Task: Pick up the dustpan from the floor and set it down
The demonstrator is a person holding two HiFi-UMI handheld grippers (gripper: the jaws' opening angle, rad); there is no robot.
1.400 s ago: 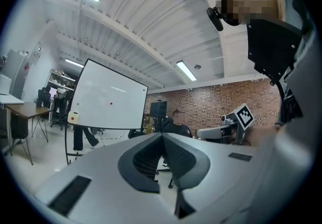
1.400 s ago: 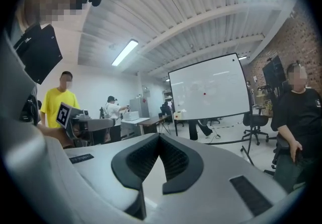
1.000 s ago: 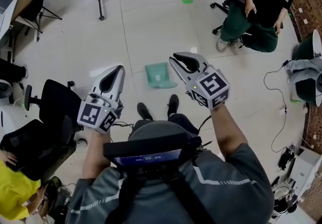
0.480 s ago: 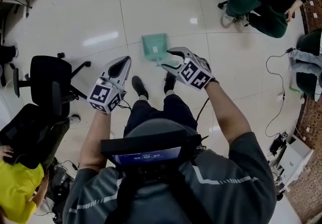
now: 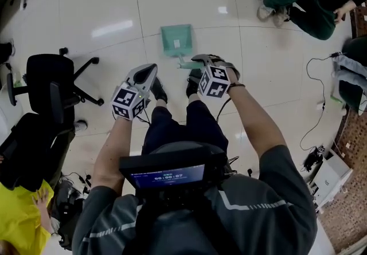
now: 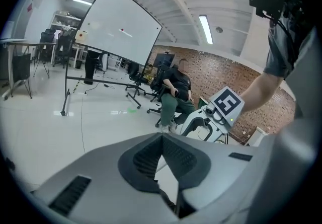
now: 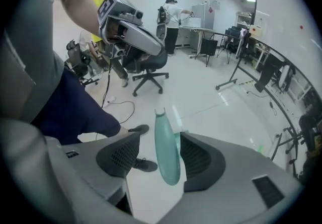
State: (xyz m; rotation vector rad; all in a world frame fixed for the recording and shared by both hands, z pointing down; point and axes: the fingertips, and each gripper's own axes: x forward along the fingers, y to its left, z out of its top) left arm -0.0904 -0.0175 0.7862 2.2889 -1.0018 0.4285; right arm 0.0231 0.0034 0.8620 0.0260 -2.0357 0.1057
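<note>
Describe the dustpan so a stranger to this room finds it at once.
Look at the pale glossy floor just ahead of the person's black shoes. There is the dustpan, a flat teal-green scoop whose handle runs back between the jaws of the right gripper; nothing else on the floor nearby is that colour.

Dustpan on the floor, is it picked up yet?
Not yet. Looks done: the right gripper is at the green plastic dustpan, its fingers on either side of the handle. In hand: the grab itself, since the fingers are apart, not squeezing, and the pan lies flat on the shiny white floor. Left to do: squeeze, lift, set it down. The left gripper is shut and empty.
</note>
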